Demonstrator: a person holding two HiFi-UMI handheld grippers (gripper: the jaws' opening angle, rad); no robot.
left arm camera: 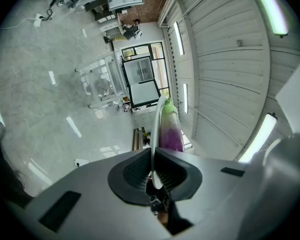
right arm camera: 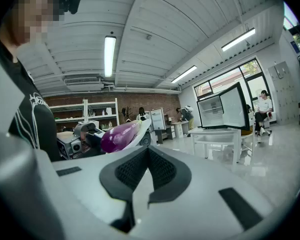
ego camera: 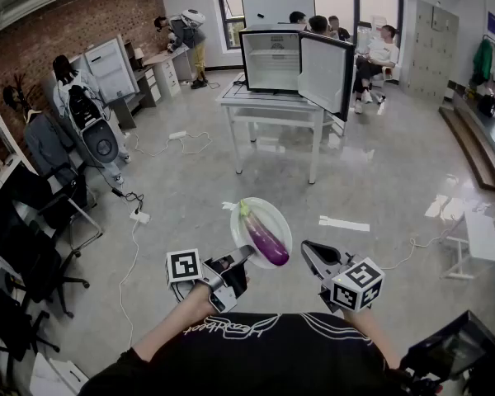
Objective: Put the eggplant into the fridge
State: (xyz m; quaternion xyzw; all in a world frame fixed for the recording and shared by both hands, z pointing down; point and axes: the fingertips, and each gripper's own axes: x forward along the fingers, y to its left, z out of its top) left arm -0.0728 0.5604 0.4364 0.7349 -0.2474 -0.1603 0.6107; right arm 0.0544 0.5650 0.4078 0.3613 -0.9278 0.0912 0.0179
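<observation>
Head view: the left gripper (ego camera: 246, 257) has its fingers clamped on the plate (ego camera: 247, 221) rim, with the eggplant (ego camera: 266, 236) lying on it. The right gripper (ego camera: 308, 249) has its fingers closed and empty. The fridge (ego camera: 272, 58) stands open on the far bench (ego camera: 268, 100).

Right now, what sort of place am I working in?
Probably a lab or office workshop, not a home kitchen: the open fridge stands on a white table, with office chairs and loose cables nearby.
</observation>
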